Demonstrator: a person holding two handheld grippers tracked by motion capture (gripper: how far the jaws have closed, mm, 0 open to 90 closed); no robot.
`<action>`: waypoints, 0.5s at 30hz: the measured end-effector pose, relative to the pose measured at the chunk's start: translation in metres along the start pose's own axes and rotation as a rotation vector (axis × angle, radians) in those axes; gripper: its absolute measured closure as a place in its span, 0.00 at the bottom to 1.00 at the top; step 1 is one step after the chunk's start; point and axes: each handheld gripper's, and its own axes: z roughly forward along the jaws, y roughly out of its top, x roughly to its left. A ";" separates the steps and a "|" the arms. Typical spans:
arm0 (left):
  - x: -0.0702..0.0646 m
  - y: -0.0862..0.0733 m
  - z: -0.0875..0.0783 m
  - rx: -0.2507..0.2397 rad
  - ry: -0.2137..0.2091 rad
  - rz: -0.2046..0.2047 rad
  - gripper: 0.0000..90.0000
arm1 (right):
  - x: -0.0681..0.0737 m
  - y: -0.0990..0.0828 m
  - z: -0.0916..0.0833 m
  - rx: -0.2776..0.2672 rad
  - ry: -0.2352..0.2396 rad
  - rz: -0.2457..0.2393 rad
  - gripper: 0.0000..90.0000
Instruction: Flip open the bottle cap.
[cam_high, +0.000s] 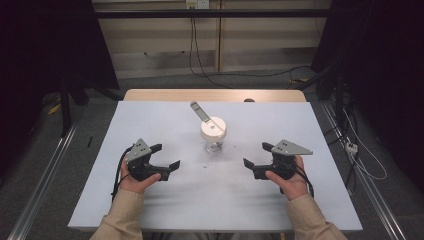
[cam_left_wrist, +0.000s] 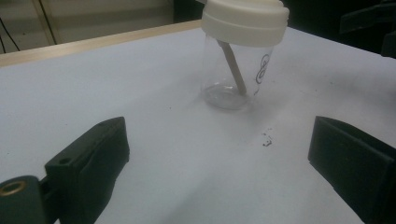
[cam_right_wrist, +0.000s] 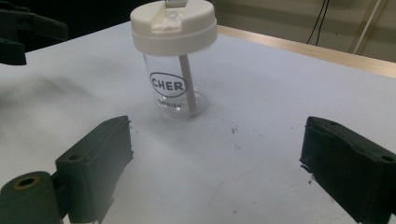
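Note:
A clear plastic cup (cam_high: 213, 144) with a white lid (cam_high: 213, 128) stands upright in the middle of the table, its lid flap (cam_high: 199, 110) raised. A straw (cam_right_wrist: 189, 88) runs down inside it, and black lettering (cam_right_wrist: 168, 85) marks its wall. My left gripper (cam_high: 166, 156) rests low on the table to the cup's left, open, nothing between its jaws. My right gripper (cam_high: 257, 155) rests to the cup's right, open and empty too. In the left gripper view the cup (cam_left_wrist: 236, 74) stands ahead and to the right; in the right gripper view the cup (cam_right_wrist: 175, 79) is ahead, left of centre.
The white table top (cam_high: 150, 125) has a wooden strip (cam_high: 215, 95) along its far edge. Small dark specks (cam_left_wrist: 267, 138) lie on the surface near the cup. Cables (cam_high: 360, 150) and dark stands flank the table on the floor.

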 end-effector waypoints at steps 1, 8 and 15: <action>0.000 0.000 -0.002 -0.001 0.002 0.005 0.06 | -0.001 -0.002 -0.002 0.001 -0.002 0.002 0.10; 0.001 -0.004 -0.013 -0.005 0.011 0.007 0.06 | -0.006 -0.012 -0.014 -0.006 -0.023 0.002 0.10; 0.004 -0.008 -0.021 -0.001 0.015 0.008 0.06 | -0.009 -0.023 -0.022 0.005 -0.038 -0.001 0.10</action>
